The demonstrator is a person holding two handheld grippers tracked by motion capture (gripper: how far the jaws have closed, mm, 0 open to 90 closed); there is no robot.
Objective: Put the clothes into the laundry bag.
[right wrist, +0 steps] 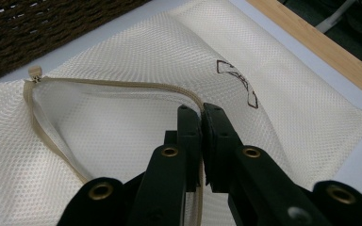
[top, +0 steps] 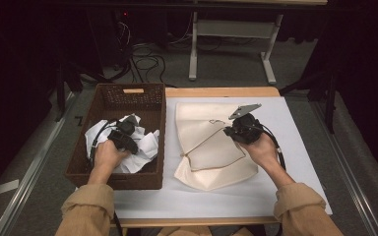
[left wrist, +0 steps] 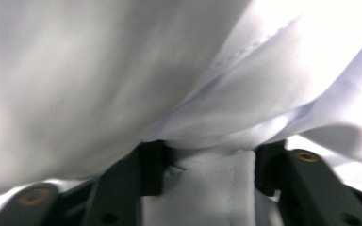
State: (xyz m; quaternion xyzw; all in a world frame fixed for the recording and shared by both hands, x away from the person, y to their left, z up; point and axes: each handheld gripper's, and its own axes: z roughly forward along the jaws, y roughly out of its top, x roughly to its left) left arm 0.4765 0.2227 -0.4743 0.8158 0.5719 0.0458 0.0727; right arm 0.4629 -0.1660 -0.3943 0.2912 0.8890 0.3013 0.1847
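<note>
A crumpled white cloth point(top: 145, 147) lies in a dark wicker basket point(top: 161, 128) at the table's left. My left gripper point(top: 123, 137) reaches down into it. In the left gripper view the jaws point(left wrist: 207, 162) pinch a bunched fold of the white cloth point(left wrist: 122, 70). A cream mesh bag point(top: 202, 128) lies on the table to the right of the basket, with its zipper open. My right gripper point(top: 229, 132) is shut on the bag's zipper edge and holds the mouth up. In the right gripper view, the closed jaws point(right wrist: 201, 110) clamp the mesh bag point(right wrist: 287, 103) along its zipper point(right wrist: 99, 83).
A white sheet point(top: 295, 147) covers the wooden table point(top: 221, 92). The basket's wall point(right wrist: 52, 28) stands close beside the bag's zipper pull point(right wrist: 35, 72). Cables point(top: 147, 61) and a white table frame point(top: 231, 29) are on the floor beyond.
</note>
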